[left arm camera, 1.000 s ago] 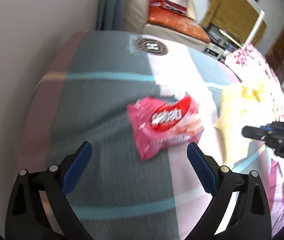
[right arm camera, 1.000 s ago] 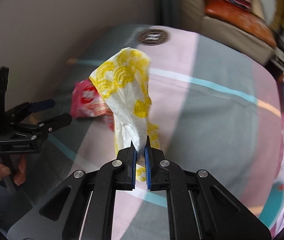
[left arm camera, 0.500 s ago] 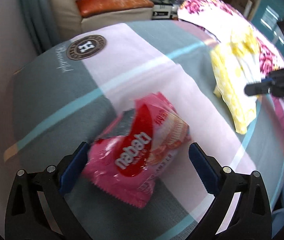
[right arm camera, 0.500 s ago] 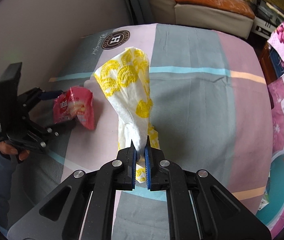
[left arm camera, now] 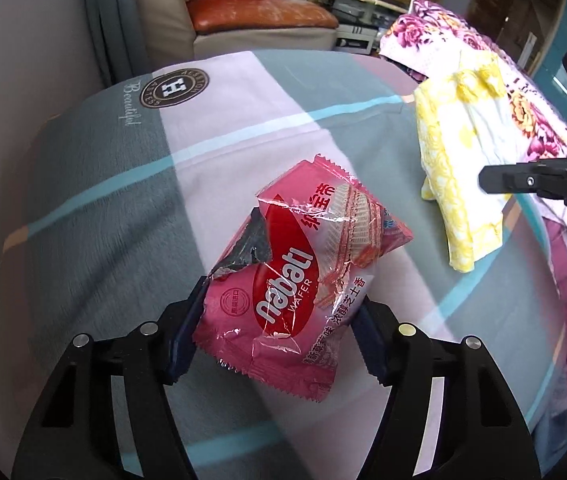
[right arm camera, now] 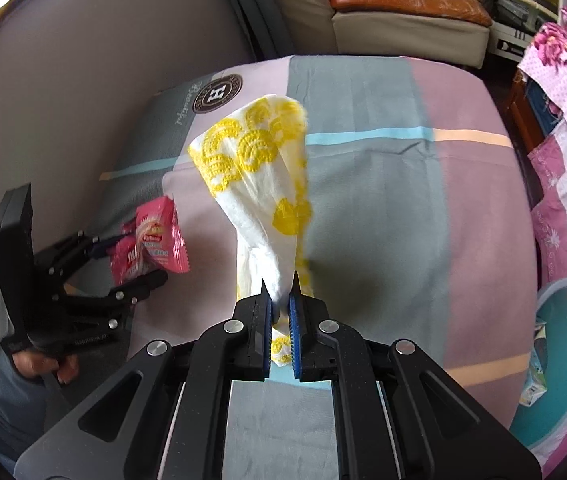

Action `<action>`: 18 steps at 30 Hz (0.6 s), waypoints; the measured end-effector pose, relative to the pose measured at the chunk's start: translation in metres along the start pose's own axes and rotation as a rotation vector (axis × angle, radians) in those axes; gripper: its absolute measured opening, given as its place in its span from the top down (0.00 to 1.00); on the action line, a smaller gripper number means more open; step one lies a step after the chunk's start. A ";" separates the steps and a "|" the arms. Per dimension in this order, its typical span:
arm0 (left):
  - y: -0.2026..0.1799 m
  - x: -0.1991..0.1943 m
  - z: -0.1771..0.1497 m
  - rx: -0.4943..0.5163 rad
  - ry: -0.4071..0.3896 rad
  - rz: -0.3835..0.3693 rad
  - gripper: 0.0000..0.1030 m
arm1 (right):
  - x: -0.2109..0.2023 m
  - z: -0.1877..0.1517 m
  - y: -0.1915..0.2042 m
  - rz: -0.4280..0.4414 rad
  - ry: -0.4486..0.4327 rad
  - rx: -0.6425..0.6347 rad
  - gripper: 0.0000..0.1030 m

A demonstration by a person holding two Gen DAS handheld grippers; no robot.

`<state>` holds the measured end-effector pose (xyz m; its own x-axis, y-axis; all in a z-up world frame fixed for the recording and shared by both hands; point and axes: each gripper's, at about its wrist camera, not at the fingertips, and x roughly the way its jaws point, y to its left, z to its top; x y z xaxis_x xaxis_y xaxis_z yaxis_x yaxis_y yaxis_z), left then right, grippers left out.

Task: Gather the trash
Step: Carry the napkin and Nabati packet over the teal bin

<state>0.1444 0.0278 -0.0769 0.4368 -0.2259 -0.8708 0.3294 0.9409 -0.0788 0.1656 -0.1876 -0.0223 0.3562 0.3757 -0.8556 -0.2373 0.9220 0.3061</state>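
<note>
A broad bedspread of grey, pink and pale-blue striped fabric (left arm camera: 95,216) fills both views, a round brown "H" emblem (left arm camera: 174,88) near its far edge. Toward the near side of that emblem, the right gripper (right arm camera: 279,286) is clamped tight on a white plastic bag printed with yellow scallops (right arm camera: 263,168) — the bag hangs up off the spread. Nearer still, the left gripper (left arm camera: 279,316) has just been closing, its blue pads now against both sides of a torn pink-and-red foil "nabati" wafer wrapper (left arm camera: 303,264).

Left gripper (left arm camera: 281,330) fingers just closing, right gripper (right arm camera: 281,300) clamped
</note>
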 end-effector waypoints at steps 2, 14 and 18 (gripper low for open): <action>-0.014 -0.006 -0.001 -0.001 0.003 -0.004 0.34 | -0.011 -0.006 -0.007 0.000 -0.024 0.021 0.93; -0.121 -0.024 0.014 0.051 -0.004 -0.084 0.34 | -0.078 -0.051 -0.067 -0.024 -0.161 0.161 0.93; -0.166 -0.021 0.023 0.098 -0.003 -0.120 0.34 | -0.106 -0.071 -0.103 -0.042 -0.212 0.226 0.93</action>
<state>0.1003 -0.1298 -0.0345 0.3916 -0.3356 -0.8568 0.4593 0.8781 -0.1340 0.0882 -0.3295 0.0075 0.5474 0.3259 -0.7708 -0.0201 0.9259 0.3772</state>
